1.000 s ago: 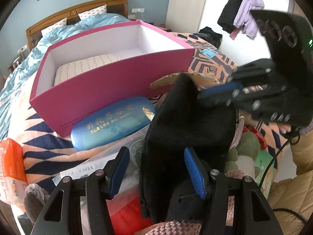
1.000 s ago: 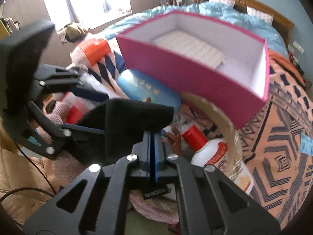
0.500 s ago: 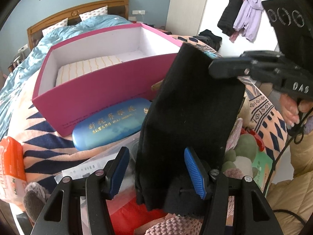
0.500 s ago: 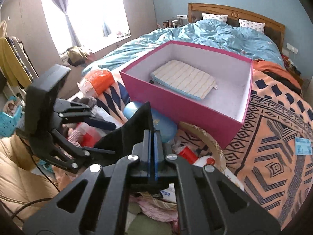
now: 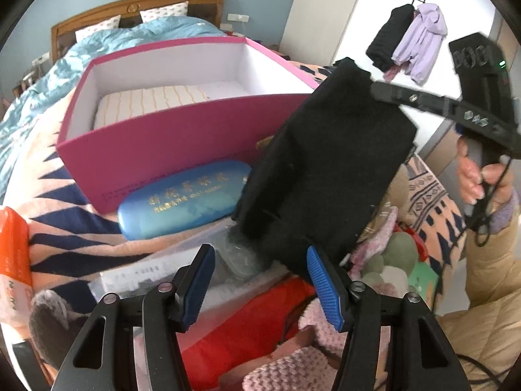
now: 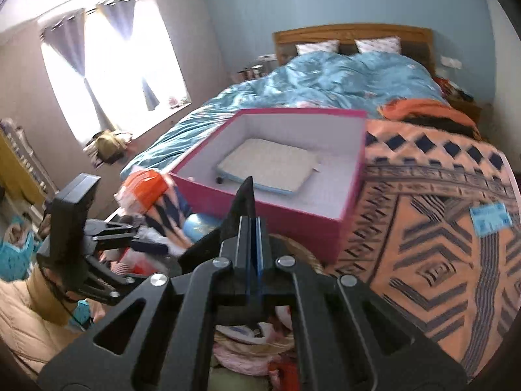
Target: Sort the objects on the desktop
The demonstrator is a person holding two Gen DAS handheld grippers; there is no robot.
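A black cloth (image 5: pixel 325 169) hangs in the air from my right gripper (image 5: pixel 377 88), which is shut on its top edge. In the right wrist view the same gripper (image 6: pixel 250 224) shows its pads pressed together on the thin black cloth (image 6: pixel 242 205). The cloth's lower end dangles just above my left gripper (image 5: pixel 260 280), which is open with nothing pressed between its blue pads (image 5: pixel 325 286). Behind stands a pink box (image 5: pixel 182 137) (image 6: pixel 260 208) holding a cream striped pad (image 5: pixel 153 101) (image 6: pixel 270 169). My left gripper (image 6: pixel 153 241) is low at the left.
A blue glasses case (image 5: pixel 185 195) lies against the box front. An orange pack (image 5: pixel 13 254) is at the left. Red fabric (image 5: pixel 247 322), pink knit (image 5: pixel 293 371), a green plush (image 5: pixel 397 254) and a clear bag (image 5: pixel 156 273) crowd below. A patterned blanket (image 6: pixel 439 244) covers the bed.
My right gripper has risen and moved away, carrying the black cloth up. Its lower end has come out from between the left fingers. The left gripper has stayed put.
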